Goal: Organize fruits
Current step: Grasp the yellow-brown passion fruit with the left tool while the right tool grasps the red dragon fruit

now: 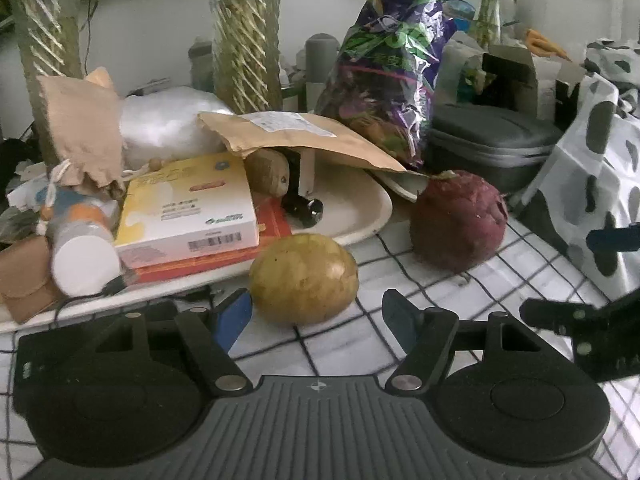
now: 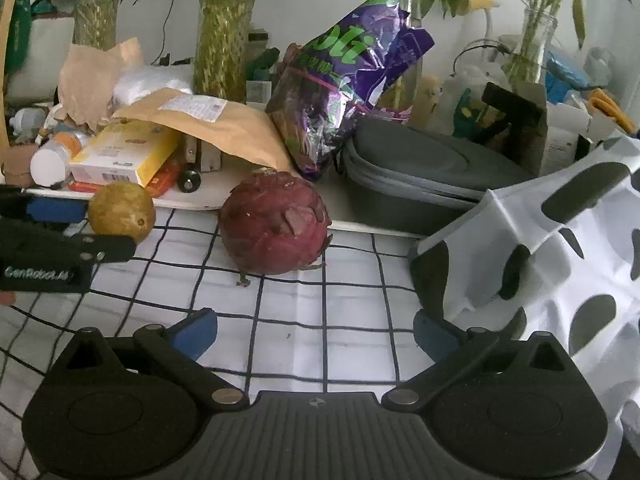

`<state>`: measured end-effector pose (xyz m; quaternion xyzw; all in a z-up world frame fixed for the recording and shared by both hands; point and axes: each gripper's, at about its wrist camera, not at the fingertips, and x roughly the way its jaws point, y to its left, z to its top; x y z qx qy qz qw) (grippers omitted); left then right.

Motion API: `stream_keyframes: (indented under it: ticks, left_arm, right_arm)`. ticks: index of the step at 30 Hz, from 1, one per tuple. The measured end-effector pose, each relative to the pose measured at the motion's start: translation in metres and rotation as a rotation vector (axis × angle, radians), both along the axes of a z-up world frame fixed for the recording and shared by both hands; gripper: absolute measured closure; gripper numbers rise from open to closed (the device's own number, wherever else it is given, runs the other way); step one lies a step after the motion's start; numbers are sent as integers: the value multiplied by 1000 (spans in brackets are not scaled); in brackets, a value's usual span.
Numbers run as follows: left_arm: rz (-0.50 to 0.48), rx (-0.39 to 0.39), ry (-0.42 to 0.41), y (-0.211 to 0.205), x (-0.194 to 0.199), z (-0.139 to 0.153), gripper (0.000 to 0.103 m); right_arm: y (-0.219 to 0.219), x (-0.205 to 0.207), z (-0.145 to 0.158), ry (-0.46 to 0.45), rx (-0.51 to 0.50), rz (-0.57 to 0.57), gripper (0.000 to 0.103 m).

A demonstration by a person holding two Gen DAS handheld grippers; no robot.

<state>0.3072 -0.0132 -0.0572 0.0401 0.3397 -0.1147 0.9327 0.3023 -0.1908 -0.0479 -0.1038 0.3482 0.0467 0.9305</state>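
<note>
- Approaching: our left gripper [image 1: 316,316], jaws spread wide and empty, faces the round yellow-green fruit [image 1: 303,278] lying just ahead between its fingertips.
- We should centre both blue pads [image 1: 234,314] before closing.
- Our right gripper [image 2: 316,332], likewise agape and empty, faces the dark red dragon fruit [image 2: 275,222] farther ahead.

Yellow box [image 1: 188,208] — label print too blurred to read. Brown envelope [image 1: 296,136] hides the upper part of a black-wheeled object [image 1: 304,204]. Spotted white container [image 2: 552,248] — cut off at right edge.
</note>
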Motion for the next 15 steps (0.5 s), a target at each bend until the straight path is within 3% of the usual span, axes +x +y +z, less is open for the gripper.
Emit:
stream_keyframes:
  ticks: [6, 15]
  left_arm:
    - [35, 17, -10, -1, 16, -7, 31]
    - [58, -66, 47, 2, 32, -13, 39]
  right_arm:
    - [1, 9, -6, 1, -15, 11, 0]
    - [4, 10, -8, -3, -24, 23, 0]
